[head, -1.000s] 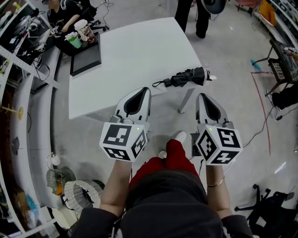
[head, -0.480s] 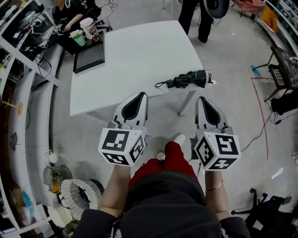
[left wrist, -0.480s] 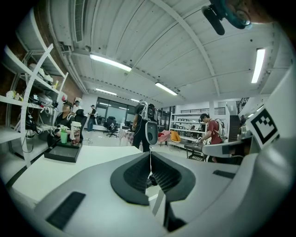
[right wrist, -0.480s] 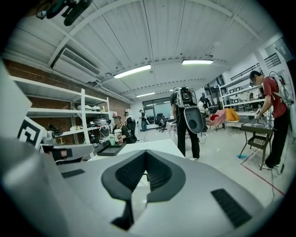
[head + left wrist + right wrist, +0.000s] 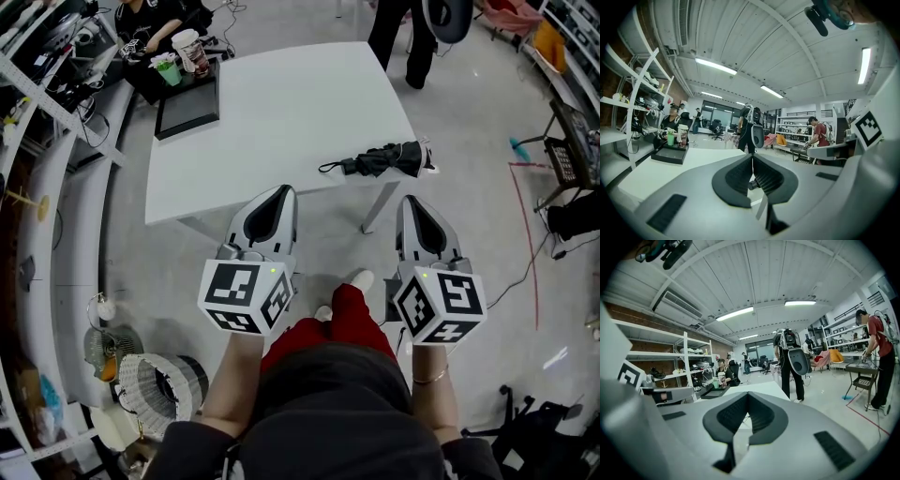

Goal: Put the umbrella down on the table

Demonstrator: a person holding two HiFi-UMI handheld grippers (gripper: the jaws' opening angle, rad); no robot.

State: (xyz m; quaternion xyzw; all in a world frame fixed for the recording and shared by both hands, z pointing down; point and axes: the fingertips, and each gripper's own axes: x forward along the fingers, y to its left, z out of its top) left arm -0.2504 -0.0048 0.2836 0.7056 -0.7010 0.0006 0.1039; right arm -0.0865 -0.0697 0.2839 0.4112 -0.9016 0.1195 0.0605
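A folded black umbrella lies on the white table, close to its near right corner. Neither gripper touches it. My left gripper hangs at the table's near edge, left of the umbrella, jaws shut and empty. My right gripper is over the floor just short of the corner, below the umbrella in the head view, also shut and empty. In the left gripper view the left gripper has its pads together above the tabletop. In the right gripper view the right gripper has its pads together too.
A black tray with cups sits on the table's far left corner, beside a seated person. Another person stands beyond the table. Shelving runs along the left; a wicker basket stands on the floor.
The umbrella stays where it lies on the table. Both grippers stay shut and empty; the left one has drifted slightly left along the table's near edge.
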